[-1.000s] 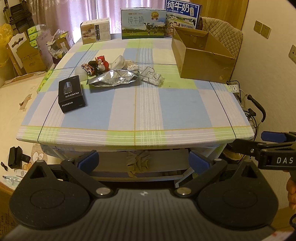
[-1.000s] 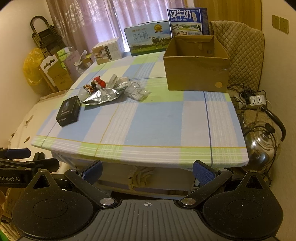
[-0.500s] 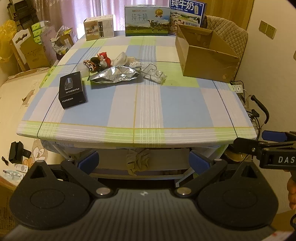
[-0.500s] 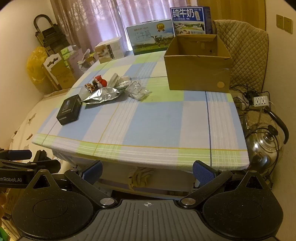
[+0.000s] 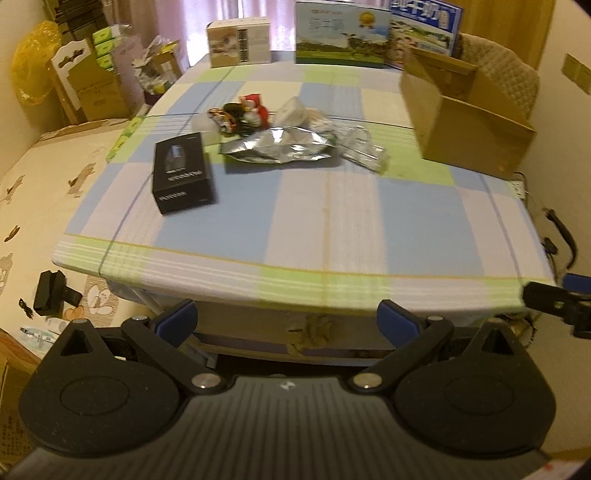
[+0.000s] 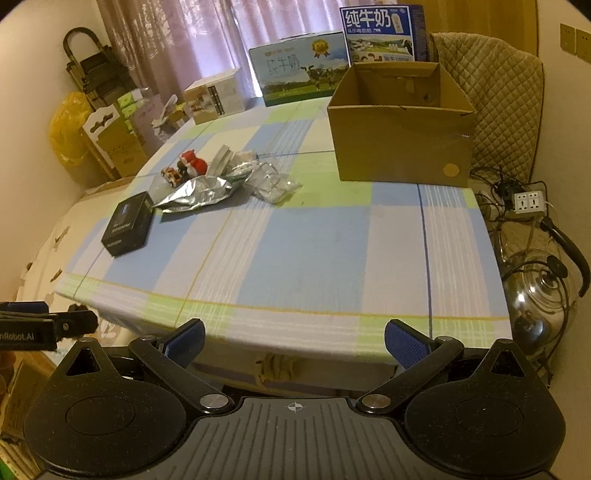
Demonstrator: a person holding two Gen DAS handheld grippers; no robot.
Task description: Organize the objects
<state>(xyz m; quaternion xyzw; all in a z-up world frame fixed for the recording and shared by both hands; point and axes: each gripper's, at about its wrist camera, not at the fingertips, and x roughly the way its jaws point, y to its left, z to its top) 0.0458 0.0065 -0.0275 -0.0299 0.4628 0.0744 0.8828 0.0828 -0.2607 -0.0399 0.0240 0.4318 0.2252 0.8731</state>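
A checked tablecloth covers the table (image 5: 332, 229) (image 6: 317, 258). On its left half lie a black box (image 5: 183, 172) (image 6: 128, 223), a crumpled silver foil bag (image 5: 280, 147) (image 6: 195, 192), a red and white figurine (image 5: 253, 107) (image 6: 192, 164) beside a small toy car (image 5: 221, 119) (image 6: 170, 173), a white packet (image 5: 291, 109) and a clear plastic package (image 5: 364, 149) (image 6: 271, 182). An open cardboard box (image 5: 465, 118) (image 6: 400, 122) stands at the far right. My left gripper (image 5: 286, 319) and right gripper (image 6: 293, 341) hover open before the table's near edge, holding nothing.
Milk cartons (image 6: 299, 68) (image 6: 382, 31) and a small white box (image 5: 238, 44) line the table's far edge. A quilted chair (image 6: 498, 107) stands behind the cardboard box. A kettle (image 6: 539, 295), a power strip (image 6: 526, 201) and cables sit on the floor at right. Boxes crowd the left wall.
Both grippers have moved closer to the table and slightly higher. The left wrist view has swung left. Nothing on the table has moved.
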